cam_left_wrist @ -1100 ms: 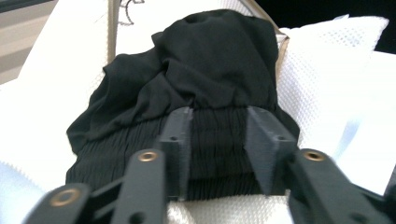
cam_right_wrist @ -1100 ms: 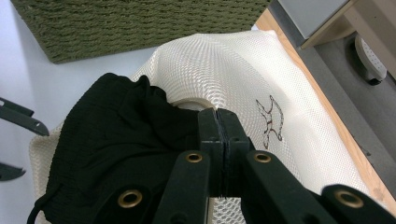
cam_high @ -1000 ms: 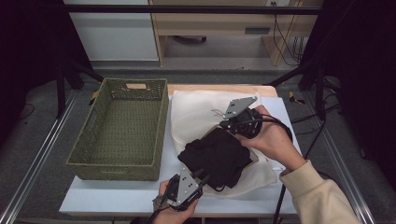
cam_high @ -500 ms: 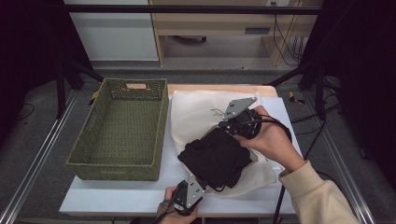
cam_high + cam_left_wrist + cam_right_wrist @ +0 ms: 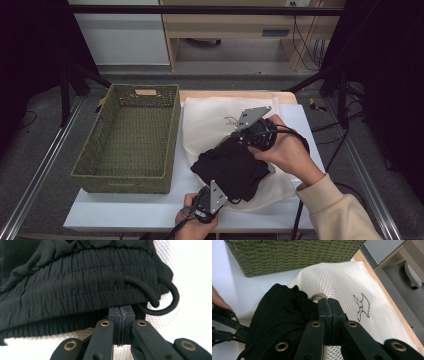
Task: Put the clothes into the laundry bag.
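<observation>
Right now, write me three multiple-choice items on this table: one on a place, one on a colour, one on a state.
1. Where does the black garment lie?
A. in the basket
B. on the cream mesh bag
C. on the floor

2. What colour is the woven basket?
A. green
B. red
C. blue

3. How do the left gripper's jaws stand?
A. wide open
C. pressed together at the garment's elastic hem
B. pointing into the basket

Answers: 1 B, the mesh shows all round the garment; 2 A, its weave is olive green; 3 C, the two jaws meet with no gap.
</observation>
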A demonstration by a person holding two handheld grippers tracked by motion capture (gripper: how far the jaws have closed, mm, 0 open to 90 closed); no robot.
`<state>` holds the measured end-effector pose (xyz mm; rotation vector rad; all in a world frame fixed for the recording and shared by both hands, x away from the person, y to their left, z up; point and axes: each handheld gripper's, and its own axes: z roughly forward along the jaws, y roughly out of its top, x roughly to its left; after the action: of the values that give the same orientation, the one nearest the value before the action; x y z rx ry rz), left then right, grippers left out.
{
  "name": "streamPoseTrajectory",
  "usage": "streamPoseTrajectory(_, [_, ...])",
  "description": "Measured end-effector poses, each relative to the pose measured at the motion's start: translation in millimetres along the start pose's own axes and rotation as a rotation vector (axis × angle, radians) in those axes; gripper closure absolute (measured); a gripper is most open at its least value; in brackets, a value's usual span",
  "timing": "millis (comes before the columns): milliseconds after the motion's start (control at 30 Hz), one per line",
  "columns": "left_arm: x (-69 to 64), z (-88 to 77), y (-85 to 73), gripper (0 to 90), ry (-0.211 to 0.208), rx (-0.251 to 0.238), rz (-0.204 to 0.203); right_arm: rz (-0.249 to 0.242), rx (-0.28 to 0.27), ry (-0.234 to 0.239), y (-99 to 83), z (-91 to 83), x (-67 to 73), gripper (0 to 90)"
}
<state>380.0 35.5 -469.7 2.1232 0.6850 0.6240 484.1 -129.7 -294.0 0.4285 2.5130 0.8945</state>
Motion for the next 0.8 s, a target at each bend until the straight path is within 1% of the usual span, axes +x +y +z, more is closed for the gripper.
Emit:
streamPoseTrajectory(67, [2.2,3.6,3.1,89.7,0.004,0.015,0.016,0.000,-0.003,0.002,0.4,0.4,0.6,90.0])
streamPoseTrajectory(133, [3.6,6.9,6.6,89.8,0.002,0.016,0.010,-0.001,-0.001,0.005,0.7,0.5,1.1,90.0])
streamPoseTrajectory(200, [4.4,9.7,11.0,89.8,0.003,0.023,0.020,-0.008,0.002,0.007,1.0,0.5,1.4,90.0])
streamPoseTrajectory(233, [4.0,11.5,13.1,89.8,0.004,0.018,0.016,-0.007,0.003,0.008,1.1,0.6,1.6,90.0])
streamPoseTrajectory(333, [4.3,16.8,19.3,89.9,0.011,0.032,0.037,-0.005,0.001,0.008,1.4,0.6,1.8,90.0])
streamPoseTrajectory(433, [4.4,21.2,24.2,89.9,0.010,0.040,0.044,-0.005,0.002,0.008,1.4,0.5,1.7,90.0])
streamPoseTrajectory(533, [3.3,25.3,30.1,89.9,0.009,0.039,0.042,-0.003,0.001,0.007,1.2,0.4,1.6,90.0])
streamPoseTrajectory(567, [3.0,26.0,32.2,89.9,0.010,0.042,0.049,-0.003,0.001,0.007,1.3,0.4,1.6,90.0])
streamPoseTrajectory(600, [2.5,27.1,34.1,89.9,0.010,0.035,0.047,-0.004,0.000,0.007,1.4,0.2,1.5,90.0])
streamPoseTrajectory(633, [3.0,27.9,36.4,89.9,0.009,0.044,0.057,-0.001,-0.002,0.010,1.6,0.0,1.7,90.0])
streamPoseTrajectory(800, [3.7,33.7,41.5,89.9,0.010,0.054,0.062,-0.004,-0.003,0.014,1.8,-1.5,1.2,90.0])
